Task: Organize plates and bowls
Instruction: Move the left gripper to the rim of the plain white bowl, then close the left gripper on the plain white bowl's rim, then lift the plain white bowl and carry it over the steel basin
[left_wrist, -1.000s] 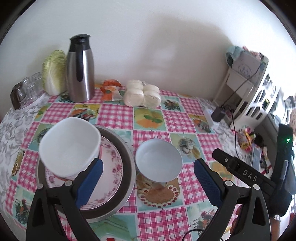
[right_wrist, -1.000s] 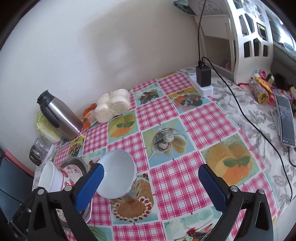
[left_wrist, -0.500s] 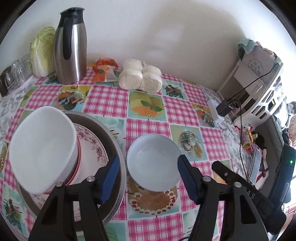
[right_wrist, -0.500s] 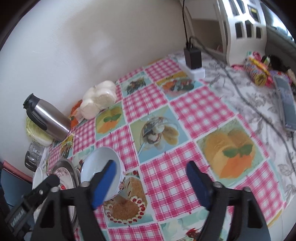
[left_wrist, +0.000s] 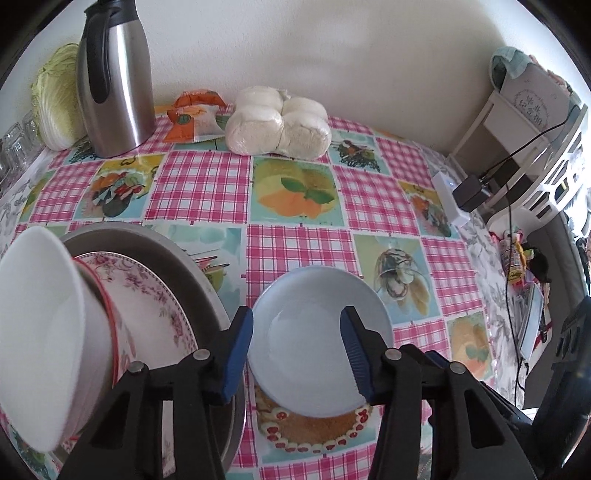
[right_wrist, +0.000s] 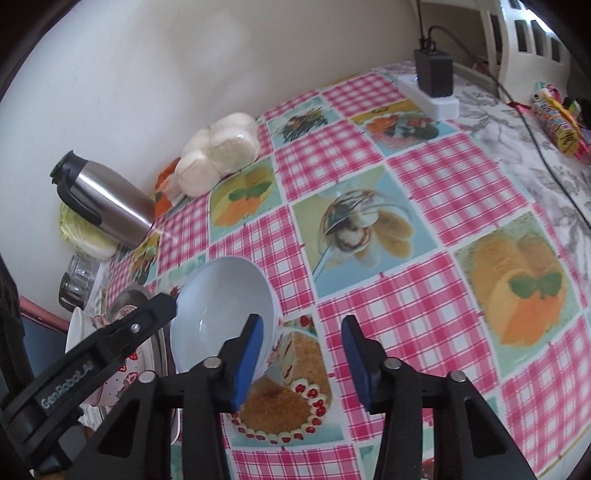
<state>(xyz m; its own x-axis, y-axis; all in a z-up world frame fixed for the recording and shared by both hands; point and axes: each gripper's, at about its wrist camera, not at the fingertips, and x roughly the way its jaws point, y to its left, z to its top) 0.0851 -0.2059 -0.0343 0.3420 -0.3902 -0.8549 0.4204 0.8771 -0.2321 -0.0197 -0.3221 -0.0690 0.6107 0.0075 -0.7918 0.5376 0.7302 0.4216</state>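
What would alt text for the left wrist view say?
The left gripper straddles a pale blue bowl on a pink checked tablecloth, its jaws just closing. Beside it, a white bowl rests on stacked plates.

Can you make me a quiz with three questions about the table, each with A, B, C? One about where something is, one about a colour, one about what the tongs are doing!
1. Where does the metal jug stand?
A. by the wall, next to the cabbage
B. inside the pale blue bowl
C. on the white shelf

2. What colour are the pads of the tongs?
A. red
B. blue
C. yellow

3. What are the left tongs doing?
A. squeezing the metal jug
B. lying flat on the table
C. standing around the pale blue bowl, closing in on it

Answers:
1 A: the jug stands at the back of the table with the cabbage beside it.
2 B: both pairs show blue pads.
3 C: one pad is on each side of the bowl, and the tongs have just been closing.
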